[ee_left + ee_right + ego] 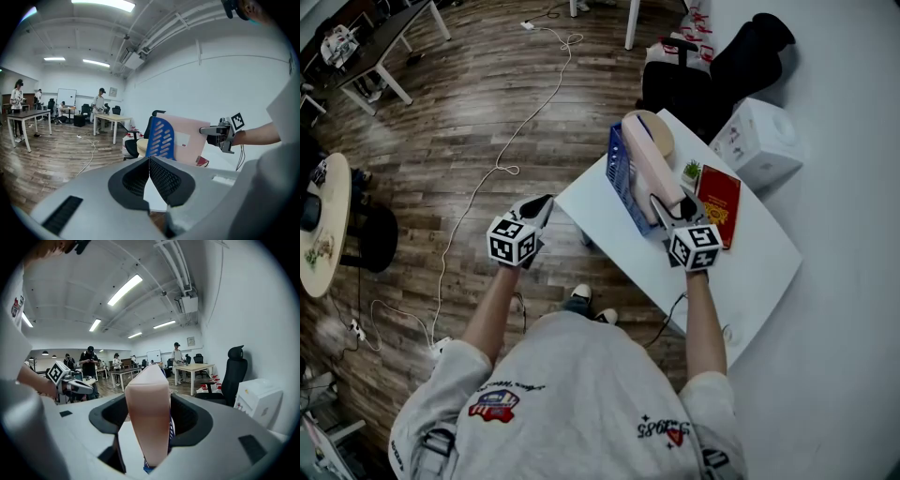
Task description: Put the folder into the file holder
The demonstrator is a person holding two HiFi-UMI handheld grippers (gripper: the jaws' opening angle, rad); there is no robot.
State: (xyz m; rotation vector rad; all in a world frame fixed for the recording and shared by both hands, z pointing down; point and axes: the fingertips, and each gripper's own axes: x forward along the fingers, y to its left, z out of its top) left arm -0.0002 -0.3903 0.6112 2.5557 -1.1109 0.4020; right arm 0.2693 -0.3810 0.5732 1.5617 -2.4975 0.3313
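Note:
A pink folder (647, 159) stands on edge inside the blue slotted file holder (619, 175) near the far end of the white table (750, 272). My right gripper (673, 208) is at the folder's near end, open, with the folder (147, 418) upright between its jaws and thin gaps beside the pads. A strip of the file holder (149, 468) shows below. My left gripper (546, 204) hangs over the floor left of the table, shut and empty. In the left gripper view its tips (149, 159) meet, and beyond them are the file holder (161, 138), the folder (187, 140) and the right gripper (220, 133).
A red booklet (719, 202) and a small green plant (691, 172) lie right of the folder, a round tan object (659, 127) behind it. A black chair (675, 84) and a white box (764, 136) stand past the table. A cable (487, 178) runs across the wooden floor.

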